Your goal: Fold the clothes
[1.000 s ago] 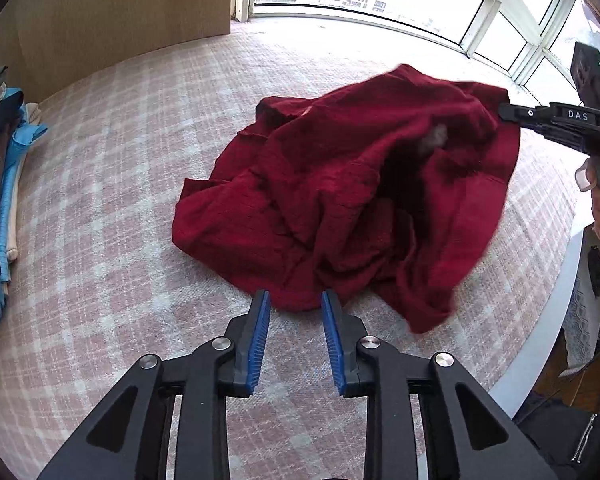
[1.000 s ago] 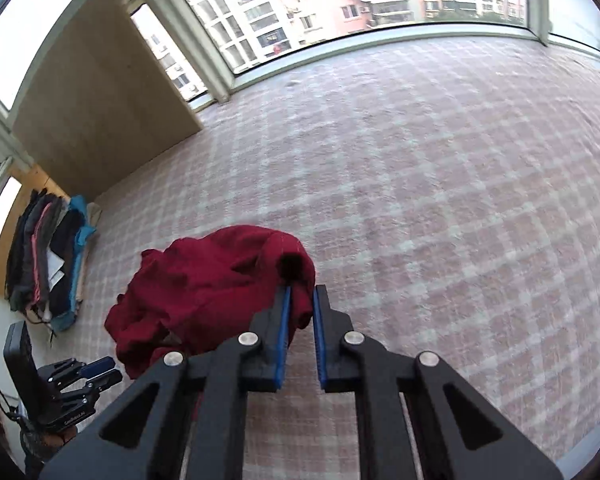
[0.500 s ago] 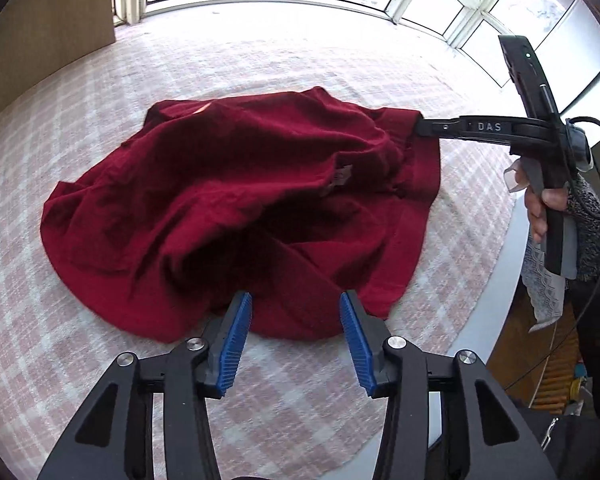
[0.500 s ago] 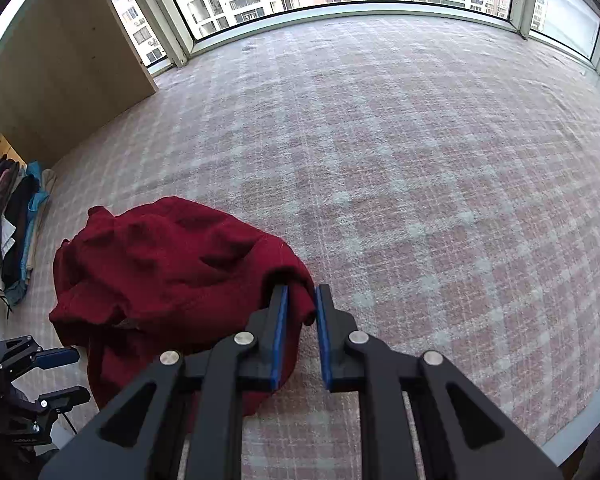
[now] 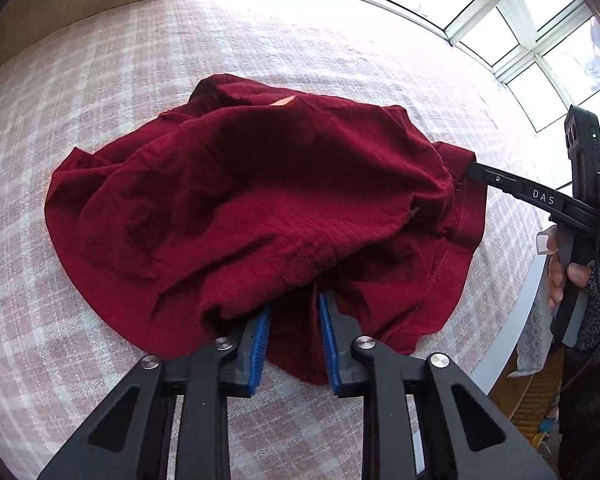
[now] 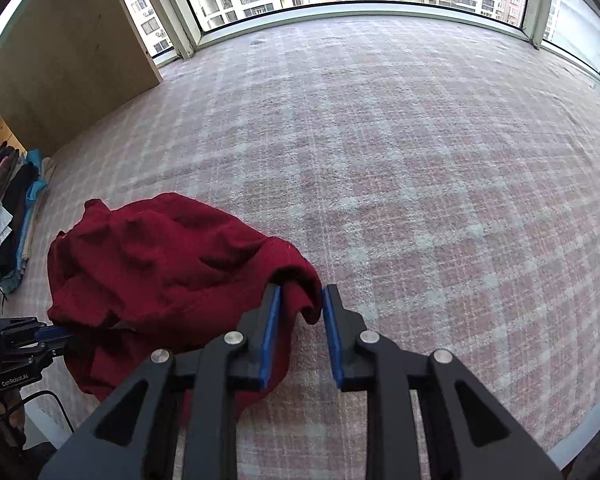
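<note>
While "DAS" reads on your right gripper (image 5: 470, 170), jaws opening round red garment (image 5: 260, 208); left gripper (image 5: 294, 312) closing on hem; garment crumpled, axis unclear.

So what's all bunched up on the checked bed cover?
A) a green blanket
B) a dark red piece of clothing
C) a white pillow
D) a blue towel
B: a crumpled dark red garment lies in a heap on the pink and white checked cover, with its edges between the blue pads of both grippers.
</note>
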`<action>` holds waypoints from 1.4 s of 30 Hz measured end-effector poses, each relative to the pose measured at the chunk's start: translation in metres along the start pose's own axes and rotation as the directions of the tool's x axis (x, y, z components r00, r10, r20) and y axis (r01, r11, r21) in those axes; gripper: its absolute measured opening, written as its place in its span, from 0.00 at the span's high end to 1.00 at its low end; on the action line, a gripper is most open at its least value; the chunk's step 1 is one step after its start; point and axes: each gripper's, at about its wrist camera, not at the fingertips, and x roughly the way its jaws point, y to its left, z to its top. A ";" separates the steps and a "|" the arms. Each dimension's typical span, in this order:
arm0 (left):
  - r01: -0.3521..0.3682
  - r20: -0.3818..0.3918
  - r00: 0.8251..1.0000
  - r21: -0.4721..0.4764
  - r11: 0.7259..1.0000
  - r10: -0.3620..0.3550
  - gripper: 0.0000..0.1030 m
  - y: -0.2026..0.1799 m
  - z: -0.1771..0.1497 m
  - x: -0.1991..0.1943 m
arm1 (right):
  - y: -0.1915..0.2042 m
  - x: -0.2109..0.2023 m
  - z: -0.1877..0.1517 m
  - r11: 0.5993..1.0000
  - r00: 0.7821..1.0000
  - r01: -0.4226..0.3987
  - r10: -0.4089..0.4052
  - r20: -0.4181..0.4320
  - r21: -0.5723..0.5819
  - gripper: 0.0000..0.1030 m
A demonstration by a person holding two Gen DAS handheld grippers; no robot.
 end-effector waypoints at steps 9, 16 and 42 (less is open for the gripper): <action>0.133 0.004 0.991 0.068 0.989 -0.134 0.99 -0.017 -0.007 -0.004 | 0.035 0.008 0.006 0.925 0.991 0.132 -0.112 0.076 -0.356 0.54; 0.154 0.142 0.978 -0.021 0.988 -0.149 0.99 0.021 -0.016 -0.069 | 0.032 0.013 0.017 0.959 0.998 -0.068 0.069 -0.005 -0.275 0.90; -0.078 0.198 0.976 -0.075 0.994 0.091 0.98 0.111 -0.039 -0.144 | 0.091 -0.007 0.047 0.980 0.981 -0.190 0.188 -0.039 -0.061 0.90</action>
